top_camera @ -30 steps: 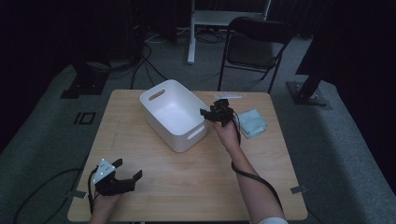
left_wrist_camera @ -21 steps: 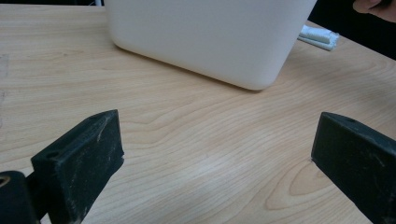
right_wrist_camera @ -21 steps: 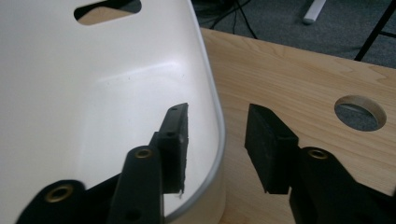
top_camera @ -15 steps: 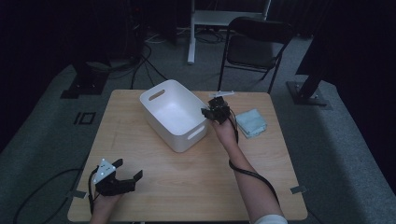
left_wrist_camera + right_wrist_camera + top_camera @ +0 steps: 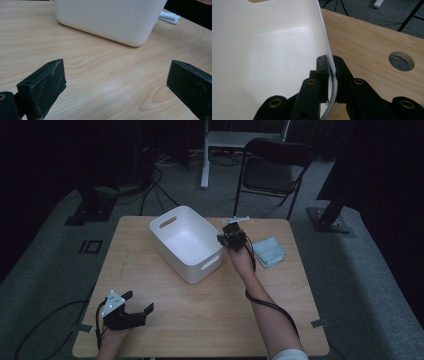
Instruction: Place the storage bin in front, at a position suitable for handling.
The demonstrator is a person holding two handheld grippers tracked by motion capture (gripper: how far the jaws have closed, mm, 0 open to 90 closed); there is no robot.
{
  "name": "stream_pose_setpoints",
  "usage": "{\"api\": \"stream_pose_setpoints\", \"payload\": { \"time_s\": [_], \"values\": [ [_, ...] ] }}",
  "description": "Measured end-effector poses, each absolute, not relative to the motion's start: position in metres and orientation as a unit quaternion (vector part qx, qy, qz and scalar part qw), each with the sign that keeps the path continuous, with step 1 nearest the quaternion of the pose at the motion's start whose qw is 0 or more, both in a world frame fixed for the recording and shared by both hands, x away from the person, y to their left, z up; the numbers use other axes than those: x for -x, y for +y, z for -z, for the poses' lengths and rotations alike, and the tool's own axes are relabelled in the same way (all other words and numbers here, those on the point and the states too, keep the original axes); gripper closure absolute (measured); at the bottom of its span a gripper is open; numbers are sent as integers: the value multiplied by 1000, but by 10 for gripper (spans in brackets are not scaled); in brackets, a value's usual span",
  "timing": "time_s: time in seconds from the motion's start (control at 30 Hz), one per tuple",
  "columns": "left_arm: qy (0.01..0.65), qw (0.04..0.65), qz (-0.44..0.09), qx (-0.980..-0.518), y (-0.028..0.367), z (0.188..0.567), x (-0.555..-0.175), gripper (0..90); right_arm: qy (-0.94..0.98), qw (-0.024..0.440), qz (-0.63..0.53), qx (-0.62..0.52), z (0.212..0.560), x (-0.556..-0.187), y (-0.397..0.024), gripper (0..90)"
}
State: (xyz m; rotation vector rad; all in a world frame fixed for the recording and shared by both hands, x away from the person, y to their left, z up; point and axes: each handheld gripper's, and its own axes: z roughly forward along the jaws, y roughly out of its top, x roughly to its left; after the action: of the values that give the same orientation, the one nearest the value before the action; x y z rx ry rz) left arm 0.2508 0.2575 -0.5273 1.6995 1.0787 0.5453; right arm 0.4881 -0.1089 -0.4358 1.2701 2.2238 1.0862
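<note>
The right gripper [image 5: 331, 75] had just closed its 2 jaws on the rim of the white bin [image 5: 186, 240], which stood mid-desk [image 5: 210, 320]; no writing showed on it. The left gripper [image 5: 134, 304] rested near, jaws wide

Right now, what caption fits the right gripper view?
Right gripper pinching the white bin's rim above the wooden table.

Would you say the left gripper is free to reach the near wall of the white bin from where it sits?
Probably yes: the left gripper is open and holds nothing, and bare table lies between it and the white bin.
</note>
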Motion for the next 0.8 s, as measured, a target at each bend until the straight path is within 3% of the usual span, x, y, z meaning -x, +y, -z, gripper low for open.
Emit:
{"api": "stream_pose_setpoints", "payload": {
  "time_s": [0.8],
  "values": [
    [448, 503, -224, -705, 257, 529, -251, 24, 801, 162, -389, -425, 436, -467, -122, 850]
  ]
}}
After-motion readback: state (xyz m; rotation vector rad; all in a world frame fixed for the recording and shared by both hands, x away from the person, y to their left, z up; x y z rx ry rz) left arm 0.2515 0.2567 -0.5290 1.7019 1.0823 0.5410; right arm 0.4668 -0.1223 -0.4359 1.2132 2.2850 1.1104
